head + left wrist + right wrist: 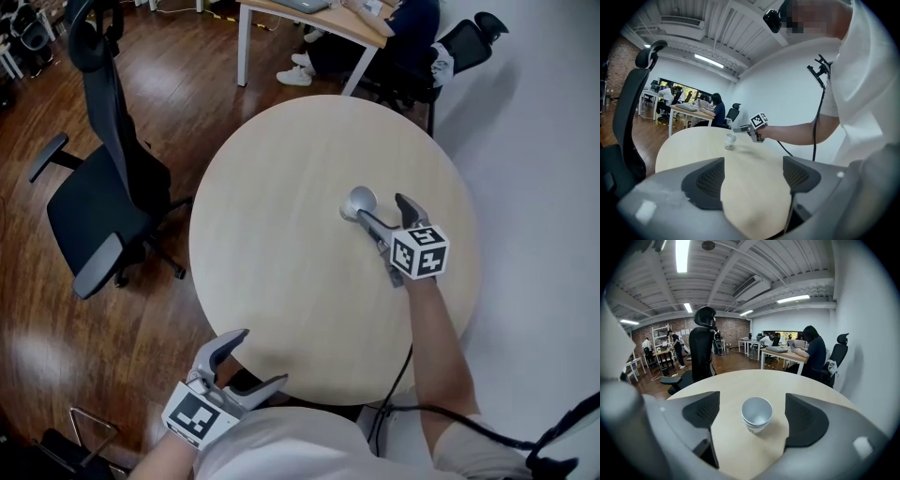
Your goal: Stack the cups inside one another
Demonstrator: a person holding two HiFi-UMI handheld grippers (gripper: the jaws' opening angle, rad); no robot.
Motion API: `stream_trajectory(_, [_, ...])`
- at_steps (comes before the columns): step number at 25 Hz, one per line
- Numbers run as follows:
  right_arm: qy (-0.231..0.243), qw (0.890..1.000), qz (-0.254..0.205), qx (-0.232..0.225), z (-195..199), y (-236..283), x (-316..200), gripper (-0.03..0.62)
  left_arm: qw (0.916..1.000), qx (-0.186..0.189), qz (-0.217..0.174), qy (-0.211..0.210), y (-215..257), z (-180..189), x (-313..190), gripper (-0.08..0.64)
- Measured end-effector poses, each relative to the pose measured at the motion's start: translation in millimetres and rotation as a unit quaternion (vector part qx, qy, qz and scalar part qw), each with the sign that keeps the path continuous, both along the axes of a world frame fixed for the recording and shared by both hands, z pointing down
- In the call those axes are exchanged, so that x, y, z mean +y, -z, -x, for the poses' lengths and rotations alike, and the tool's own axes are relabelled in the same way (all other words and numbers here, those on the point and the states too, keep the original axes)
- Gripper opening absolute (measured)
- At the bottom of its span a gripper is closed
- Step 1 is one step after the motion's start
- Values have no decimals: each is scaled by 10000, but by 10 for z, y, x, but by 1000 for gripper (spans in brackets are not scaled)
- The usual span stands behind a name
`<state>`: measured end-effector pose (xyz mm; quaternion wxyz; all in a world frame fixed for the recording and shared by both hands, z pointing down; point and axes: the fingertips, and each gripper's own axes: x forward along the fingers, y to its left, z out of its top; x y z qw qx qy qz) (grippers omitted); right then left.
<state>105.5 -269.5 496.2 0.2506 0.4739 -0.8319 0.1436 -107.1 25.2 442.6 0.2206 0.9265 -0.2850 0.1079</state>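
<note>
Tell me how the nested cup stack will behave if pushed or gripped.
The cup stack looks small and thin-walled, so probably light and crushable. It narrows toward its base, so a high push may tip it. The smooth table likely lets it slide.

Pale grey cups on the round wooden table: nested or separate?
Nested. The right gripper view shows one upright stack of pale grey cups, a second rim just below the top one.

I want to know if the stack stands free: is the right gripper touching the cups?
Apart. The right gripper view shows the cups standing between the open jaws of the right gripper, with bare table on both sides.
</note>
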Motion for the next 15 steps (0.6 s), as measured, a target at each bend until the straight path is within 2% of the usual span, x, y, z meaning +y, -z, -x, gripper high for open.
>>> stream_trajectory(8, [229, 9992, 5, 323, -215, 285, 642, 430, 9999, 42, -96, 66, 63, -220, 1, 411])
stream_trajectory(13, [671, 9966, 150, 455, -440, 388, 1273, 430, 9992, -35, -305, 259, 131, -549, 89, 410])
stream_trajectory(15, [933, 9945, 170, 449, -523, 406, 1534, 430, 9983, -124, -322, 470, 166, -697, 137, 410])
